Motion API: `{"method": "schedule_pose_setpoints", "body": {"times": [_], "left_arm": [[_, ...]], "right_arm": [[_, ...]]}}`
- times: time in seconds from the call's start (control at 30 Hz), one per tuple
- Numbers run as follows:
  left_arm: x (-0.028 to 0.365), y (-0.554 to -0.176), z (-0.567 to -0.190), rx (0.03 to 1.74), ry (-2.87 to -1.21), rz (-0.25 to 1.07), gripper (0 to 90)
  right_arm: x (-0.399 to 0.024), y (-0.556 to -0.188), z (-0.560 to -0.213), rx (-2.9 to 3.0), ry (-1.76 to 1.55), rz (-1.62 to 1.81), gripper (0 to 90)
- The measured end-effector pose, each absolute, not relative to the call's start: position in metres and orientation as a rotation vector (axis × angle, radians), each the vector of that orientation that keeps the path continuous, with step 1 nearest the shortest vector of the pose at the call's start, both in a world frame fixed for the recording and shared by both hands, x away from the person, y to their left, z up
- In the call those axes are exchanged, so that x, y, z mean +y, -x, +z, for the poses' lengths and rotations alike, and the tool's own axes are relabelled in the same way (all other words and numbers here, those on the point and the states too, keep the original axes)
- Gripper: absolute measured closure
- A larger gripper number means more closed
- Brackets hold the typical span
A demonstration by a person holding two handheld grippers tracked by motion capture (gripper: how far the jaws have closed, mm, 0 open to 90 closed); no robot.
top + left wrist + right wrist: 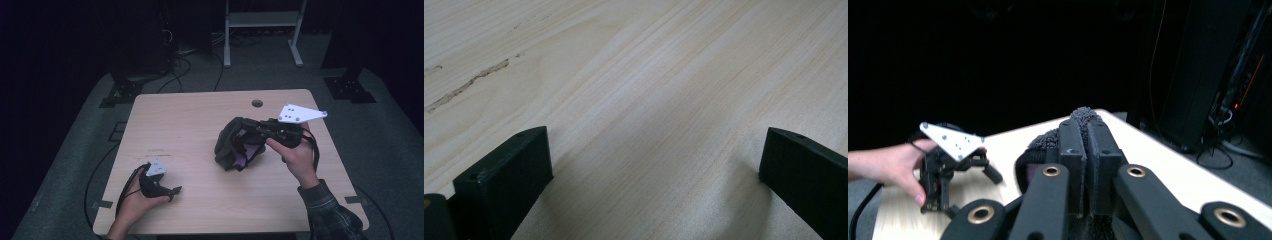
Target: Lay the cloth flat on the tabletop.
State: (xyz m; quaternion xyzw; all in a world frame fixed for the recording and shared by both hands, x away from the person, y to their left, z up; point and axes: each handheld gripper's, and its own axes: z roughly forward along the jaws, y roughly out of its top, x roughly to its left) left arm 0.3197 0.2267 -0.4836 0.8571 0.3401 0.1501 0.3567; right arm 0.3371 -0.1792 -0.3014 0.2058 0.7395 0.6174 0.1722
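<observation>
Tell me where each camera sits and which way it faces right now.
High view: above the person's side, looking forward and down on the table; both hands, left tongs and right tongs at a dark cloth.
Left gripper view: on the left tongs, low, facing bare table; jaws wide apart.
Right gripper view: on the right tongs, facing across the table; jaws pinch the cloth.
Shared: the left tongs and left hand appear here and from above.
</observation>
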Motion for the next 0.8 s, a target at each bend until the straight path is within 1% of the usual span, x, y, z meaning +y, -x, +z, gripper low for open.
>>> {"method": "schedule_pose_setpoints", "body": {"times": [0.17,0.27,0.33,0.37,0.4,0.43,0.5,0.53,0.57,0.6,0.63,0.7,0.8], "left_arm": [[0.227,-0.32,-0.484,0.878,-2.213,0.387,0.0],[0.227,-0.32,-0.484,0.879,-2.212,0.387,0.0],[0.227,-0.32,-0.484,0.879,-2.212,0.387,0.0],[0.227,-0.32,-0.484,0.879,-2.212,0.387,0.0],[0.227,-0.32,-0.484,0.88,-2.211,0.386,0.0],[0.227,-0.32,-0.484,0.88,-2.211,0.386,0.0],[0.227,-0.32,-0.484,0.88,-2.211,0.386,0.0],[0.227,-0.32,-0.484,0.877,-2.214,0.389,0.0],[0.227,-0.32,-0.484,0.877,-2.214,0.389,0.0],[0.227,-0.32,-0.484,0.879,-2.21,0.389,0.0],[0.227,-0.32,-0.484,0.877,-2.214,0.39,0.0],[0.227,-0.32,-0.484,0.876,-2.215,0.389,0.0],[0.227,-0.32,-0.484,0.877,-2.214,0.389,0.0]], "right_arm": [[-0.185,-0.34,-0.298,2.066,-0.598,1.734,86.1],[-0.188,-0.35,-0.306,2.071,-0.652,1.679,86.1],[-0.192,-0.365,-0.323,2.094,-0.733,1.617,86.0],[-0.192,-0.365,-0.323,2.094,-0.733,1.617,86.0],[-0.194,-0.376,-0.336,2.107,-0.791,1.564,86.0],[-0.194,-0.376,-0.336,2.107,-0.791,1.564,86.0],[-0.198,-0.388,-0.35,2.128,-0.852,1.516,85.9],[-0.201,-0.398,-0.364,2.146,-0.904,1.466,85.5],[-0.201,-0.398,-0.364,2.146,-0.904,1.466,85.5],[-0.206,-0.406,-0.378,2.16,-0.965,1.421,83.2],[-0.206,-0.406,-0.378,2.16,-0.965,1.421,83.2],[-0.21,-0.413,-0.388,2.175,-1.013,1.385,74.4],[-0.218,-0.416,-0.394,2.158,-1.052,1.38,62.1]]}}
